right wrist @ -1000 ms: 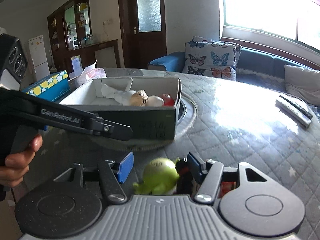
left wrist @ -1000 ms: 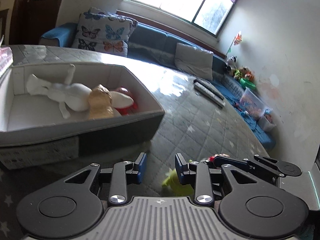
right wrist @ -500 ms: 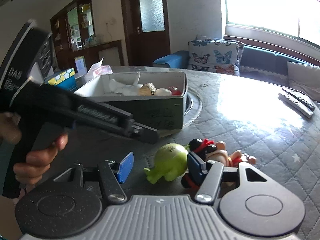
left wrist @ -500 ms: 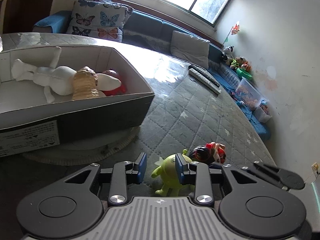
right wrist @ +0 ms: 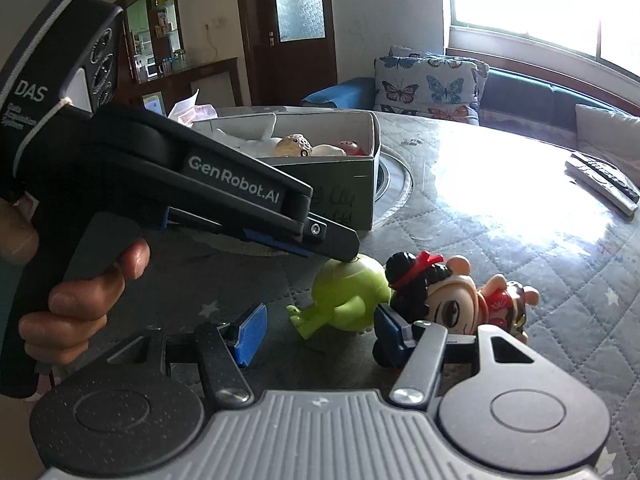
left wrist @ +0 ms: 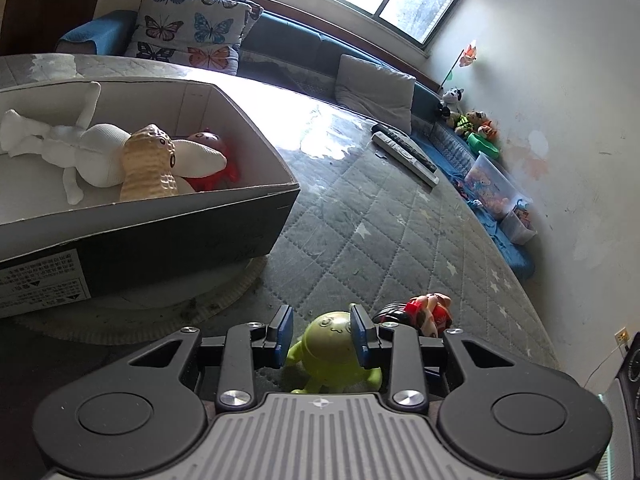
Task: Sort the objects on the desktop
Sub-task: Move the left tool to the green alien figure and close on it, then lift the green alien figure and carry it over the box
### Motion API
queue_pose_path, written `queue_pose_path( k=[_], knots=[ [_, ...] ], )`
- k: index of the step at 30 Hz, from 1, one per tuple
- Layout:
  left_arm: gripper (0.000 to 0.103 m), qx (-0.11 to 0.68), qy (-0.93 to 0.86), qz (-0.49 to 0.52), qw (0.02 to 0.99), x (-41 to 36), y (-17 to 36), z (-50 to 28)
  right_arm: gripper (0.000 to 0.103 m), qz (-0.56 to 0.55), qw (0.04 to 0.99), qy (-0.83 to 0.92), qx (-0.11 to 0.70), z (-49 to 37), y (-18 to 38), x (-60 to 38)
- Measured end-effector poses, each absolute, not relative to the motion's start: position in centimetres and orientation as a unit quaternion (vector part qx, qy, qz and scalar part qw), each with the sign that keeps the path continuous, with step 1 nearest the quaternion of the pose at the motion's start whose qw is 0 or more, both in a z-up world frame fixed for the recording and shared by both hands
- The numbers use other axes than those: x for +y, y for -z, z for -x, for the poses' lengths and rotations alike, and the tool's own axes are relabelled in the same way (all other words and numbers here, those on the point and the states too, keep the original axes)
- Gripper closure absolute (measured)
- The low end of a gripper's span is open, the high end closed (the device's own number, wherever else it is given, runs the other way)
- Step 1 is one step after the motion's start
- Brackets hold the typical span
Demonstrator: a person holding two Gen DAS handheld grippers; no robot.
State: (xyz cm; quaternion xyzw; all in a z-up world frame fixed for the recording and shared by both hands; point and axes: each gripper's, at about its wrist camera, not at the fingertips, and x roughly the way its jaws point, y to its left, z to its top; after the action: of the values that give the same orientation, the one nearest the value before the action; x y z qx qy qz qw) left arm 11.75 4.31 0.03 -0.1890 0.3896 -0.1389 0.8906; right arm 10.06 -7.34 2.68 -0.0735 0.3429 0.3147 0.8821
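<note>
A green one-eyed monster toy (left wrist: 332, 350) lies on the grey quilted table next to a doll with black hair and a red bow (left wrist: 424, 314). My left gripper (left wrist: 322, 336) is open, its blue pads on either side of the green toy, the right pad touching it. In the right wrist view the left gripper's fingertips (right wrist: 340, 246) rest on top of the green toy (right wrist: 348, 296). My right gripper (right wrist: 316, 326) is open and empty, just in front of the green toy and the doll (right wrist: 444, 300). An open cardboard box (left wrist: 168, 232) holds a white plush, a peanut toy (left wrist: 150, 164) and a red toy.
The box stands on a round turntable (right wrist: 394, 196) in the table's middle. Two remote controls (left wrist: 404, 152) lie at the far side of the table. A sofa with cushions (left wrist: 192, 36) runs behind. Toy bins (left wrist: 496, 188) sit by the wall at right.
My left gripper has come down and forward over the green toy, so the toy now sits between its pads. My right gripper has drawn back a little from the two toys.
</note>
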Motion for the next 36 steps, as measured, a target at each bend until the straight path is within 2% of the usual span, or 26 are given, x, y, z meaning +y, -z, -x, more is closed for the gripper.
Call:
queue_pose_path(
  k=[21, 36],
  knots=[
    [0.069, 0.386, 0.133, 0.229, 0.884, 7.1, -0.5, -10.9, 0.044, 0.069, 0.875, -0.321, 0.355, -11.7, -1.7, -5.7],
    [0.068, 0.398, 0.133, 0.245, 0.874, 7.4, 0.5, -12.5, 0.056, 0.049, 0.877, -0.312, 0.361, -12.9, -1.5, -5.7]
  ],
)
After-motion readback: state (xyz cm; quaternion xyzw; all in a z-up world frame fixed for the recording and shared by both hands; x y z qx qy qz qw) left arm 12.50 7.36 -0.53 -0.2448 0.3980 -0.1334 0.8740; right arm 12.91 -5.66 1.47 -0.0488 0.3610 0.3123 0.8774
